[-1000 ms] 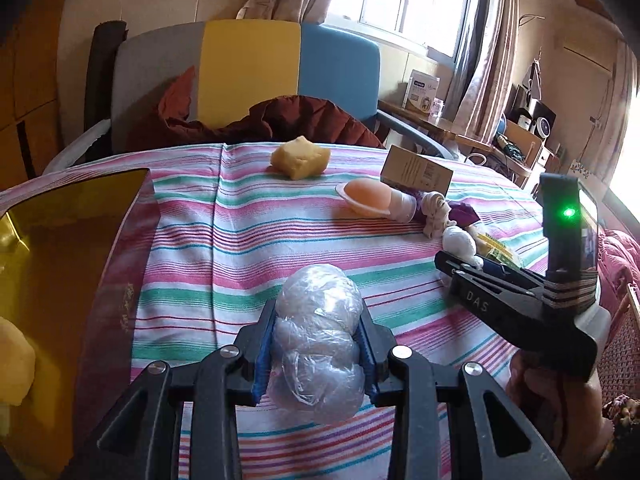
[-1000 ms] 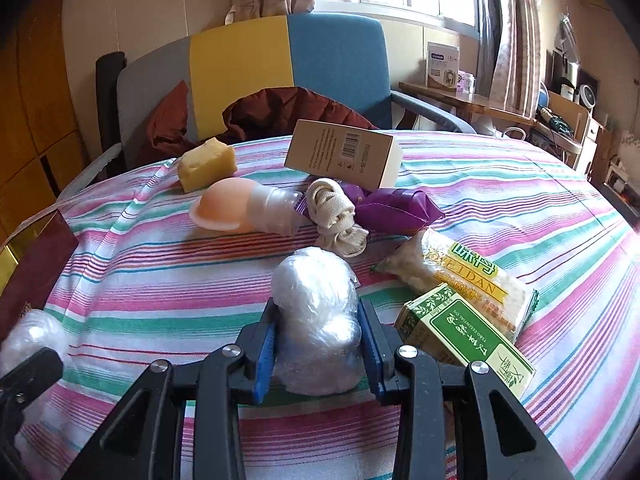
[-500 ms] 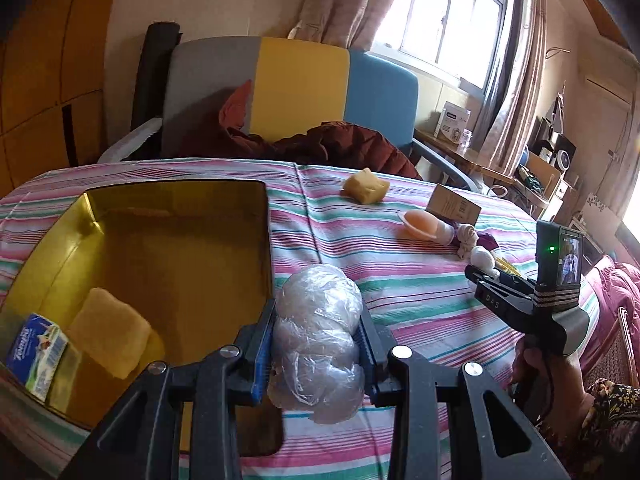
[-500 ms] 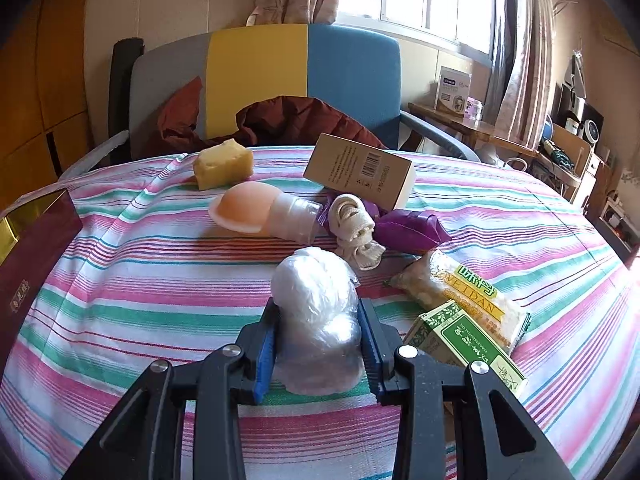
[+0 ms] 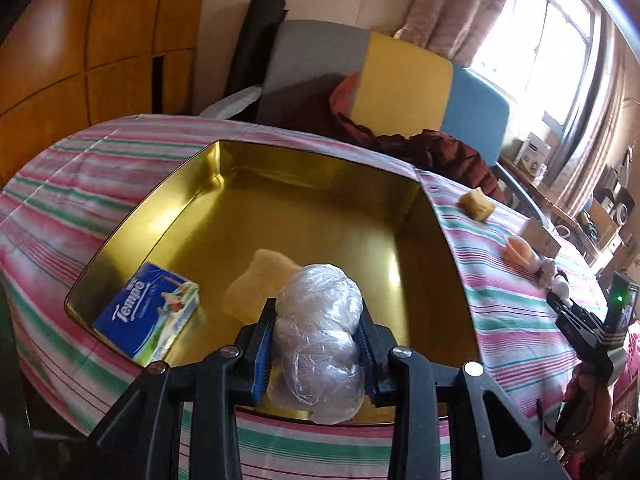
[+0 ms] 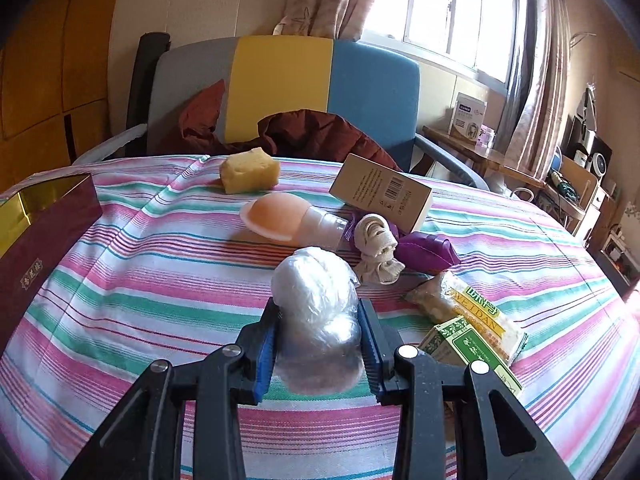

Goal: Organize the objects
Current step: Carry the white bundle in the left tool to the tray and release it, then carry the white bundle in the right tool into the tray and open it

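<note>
My left gripper (image 5: 316,344) is shut on a clear plastic-wrapped bundle (image 5: 316,340) and holds it above the near edge of the gold tin box (image 5: 304,208). In the box lie a blue Tempo tissue pack (image 5: 148,312) and a yellow sponge (image 5: 260,284). My right gripper (image 6: 318,344) is shut on a second plastic-wrapped bundle (image 6: 318,320) above the striped tablecloth (image 6: 140,280). It also shows in the left wrist view (image 5: 568,304) at the far right.
On the cloth lie a yellow sponge (image 6: 250,170), a peach silicone bottle (image 6: 288,220), a brown carton (image 6: 382,192), a rolled sock (image 6: 376,248), a purple pouch (image 6: 426,252), a snack packet (image 6: 476,316) and a green box (image 6: 472,350). The box's maroon side (image 6: 44,236) is left. A chair (image 6: 312,92) stands behind.
My left gripper has swung left with its bundle, from over the striped cloth to above the gold box. My right gripper has stayed nearly in place with its bundle.
</note>
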Motion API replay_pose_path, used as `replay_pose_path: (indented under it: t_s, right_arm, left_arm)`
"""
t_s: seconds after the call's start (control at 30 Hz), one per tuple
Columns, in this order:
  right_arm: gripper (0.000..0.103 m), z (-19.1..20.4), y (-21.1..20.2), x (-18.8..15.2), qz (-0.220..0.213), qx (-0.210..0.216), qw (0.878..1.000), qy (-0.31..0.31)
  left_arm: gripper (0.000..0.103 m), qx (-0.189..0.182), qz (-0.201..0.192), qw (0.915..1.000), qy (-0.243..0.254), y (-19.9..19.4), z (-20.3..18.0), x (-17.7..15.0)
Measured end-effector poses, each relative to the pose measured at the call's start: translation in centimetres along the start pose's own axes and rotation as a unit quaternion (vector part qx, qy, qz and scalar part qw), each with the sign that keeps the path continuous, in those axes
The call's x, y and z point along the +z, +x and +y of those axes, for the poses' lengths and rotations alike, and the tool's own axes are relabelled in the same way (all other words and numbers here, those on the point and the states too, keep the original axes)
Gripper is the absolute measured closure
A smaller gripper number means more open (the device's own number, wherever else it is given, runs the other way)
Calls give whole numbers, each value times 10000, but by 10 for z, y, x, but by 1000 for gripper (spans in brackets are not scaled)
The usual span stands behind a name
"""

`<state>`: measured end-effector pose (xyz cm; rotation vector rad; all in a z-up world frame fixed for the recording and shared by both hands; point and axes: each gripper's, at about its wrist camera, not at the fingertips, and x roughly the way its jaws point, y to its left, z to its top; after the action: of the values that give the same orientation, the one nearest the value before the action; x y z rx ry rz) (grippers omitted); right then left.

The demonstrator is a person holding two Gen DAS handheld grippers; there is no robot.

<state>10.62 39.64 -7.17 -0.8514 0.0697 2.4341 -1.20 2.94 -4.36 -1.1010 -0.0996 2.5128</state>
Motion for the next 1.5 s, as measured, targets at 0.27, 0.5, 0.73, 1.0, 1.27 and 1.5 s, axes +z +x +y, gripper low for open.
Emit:
replay_pose_path:
  t_s: [0.27, 0.5, 0.73, 1.0, 1.27, 1.5]
  right_arm:
    - [65, 3, -10, 0, -101, -19, 9999, -49]
    - [65, 14, -27, 7, -164, 279, 9994, 110]
    - [65, 60, -65, 29, -444, 1118, 9927, -12]
    - [63, 146, -112, 47, -381, 2707, 9590, -748]
    - [65, 224, -117, 40, 366, 3581, 9231, -1353]
    - [64, 258, -90, 36, 1015, 3851, 9045, -1527]
  left_arm:
    - [66, 206, 148, 9992, -323, 7, 19, -1]
    - [48, 631, 153, 9972, -379, 7, 23, -1]
    - [44, 857, -163, 9938, -683, -8, 42, 4]
    - [36, 890, -1002, 9788, -1546, -46, 66, 8]
    - [34, 926, -968, 9750, -1776, -50, 70, 11]
    - [34, 893, -974, 9764, -1710, -52, 65, 7]
